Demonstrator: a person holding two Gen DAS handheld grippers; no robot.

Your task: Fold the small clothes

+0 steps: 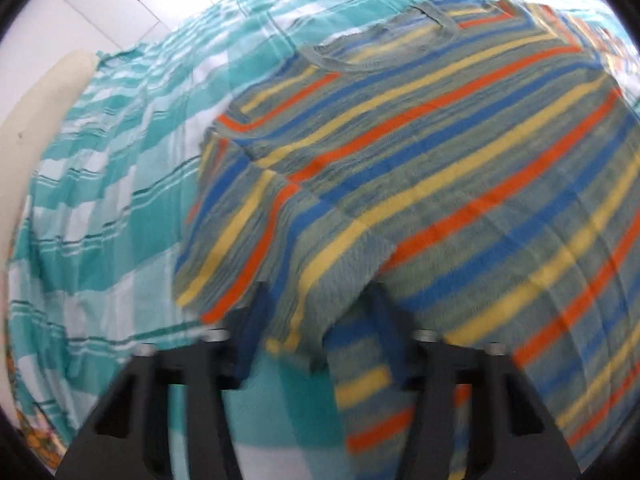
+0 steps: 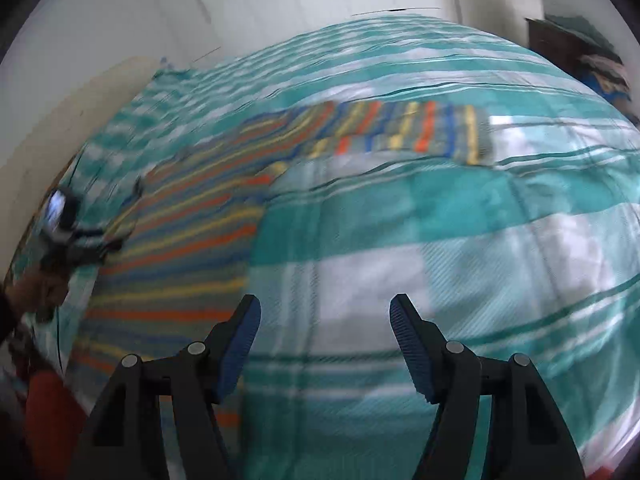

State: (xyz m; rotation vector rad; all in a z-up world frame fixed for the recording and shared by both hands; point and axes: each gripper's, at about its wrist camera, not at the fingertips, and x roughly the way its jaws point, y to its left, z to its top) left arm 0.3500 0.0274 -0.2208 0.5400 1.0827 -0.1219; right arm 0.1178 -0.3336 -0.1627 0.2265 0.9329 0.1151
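Observation:
A small striped shirt [image 1: 420, 152] in grey-green, blue, yellow and orange lies spread on a teal and white checked bedsheet [image 1: 112, 208]. My left gripper [image 1: 320, 320] stands at the shirt's near sleeve; the sleeve cloth drapes over and between its fingers, which are wide apart. In the right wrist view the shirt [image 2: 192, 232] lies to the left with one sleeve stretched right. My right gripper [image 2: 325, 320] is open and empty above bare sheet, just right of the shirt's hem. The left gripper [image 2: 76, 236] shows at the shirt's far left edge.
The bedsheet [image 2: 440, 216] covers a bed that meets a white wall [image 2: 200, 8] at the back. A cream headboard or cushion [image 1: 44, 92] lies along the left. Dark furniture with piled cloth [image 2: 592, 64] stands at the far right. The person's arm in red [image 2: 48, 412] is at lower left.

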